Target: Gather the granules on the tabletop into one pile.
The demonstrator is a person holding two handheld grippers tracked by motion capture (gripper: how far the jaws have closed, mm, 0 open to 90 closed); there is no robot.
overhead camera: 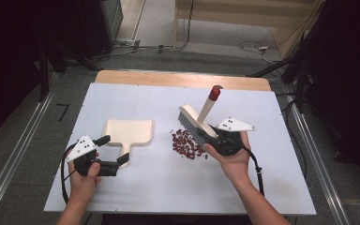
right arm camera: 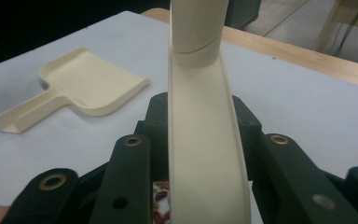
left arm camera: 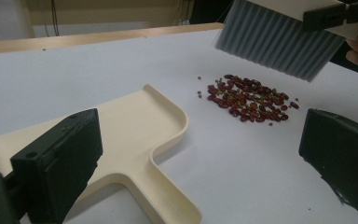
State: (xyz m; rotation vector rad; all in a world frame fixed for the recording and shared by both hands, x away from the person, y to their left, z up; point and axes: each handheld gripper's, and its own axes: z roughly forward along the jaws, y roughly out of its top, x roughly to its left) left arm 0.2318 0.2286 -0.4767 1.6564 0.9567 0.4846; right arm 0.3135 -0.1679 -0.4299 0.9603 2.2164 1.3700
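Cream plastic is what my right tongs (overhead camera: pixel 214 137) grasp: the back of the brush (overhead camera: pixel 198 123), clenched between both jaws, with its red-tipped handle slanting up and away from me in the high view. From the right gripper view I see that cream back (right arm camera: pixel 205 154) running straight up between the jaws, and a few red beans (right arm camera: pixel 159 205) peeking beside it at the bottom. The left gripper view gives what that one hides: the grey bristles (left arm camera: pixel 275 44) hang above the worktop (left arm camera: pixel 74 79), clear of the bean pile (left arm camera: pixel 249 100), which lies just below and in front of them. My left tongs (overhead camera: pixel 114 154) are released, jaws spread wide, with the handle of the cream dustpan (overhead camera: pixel 128 133) lying between them, untouched as far as I can tell. In the high view the beans (overhead camera: pixel 185 144) sit between dustpan and brush, nearer the brush.
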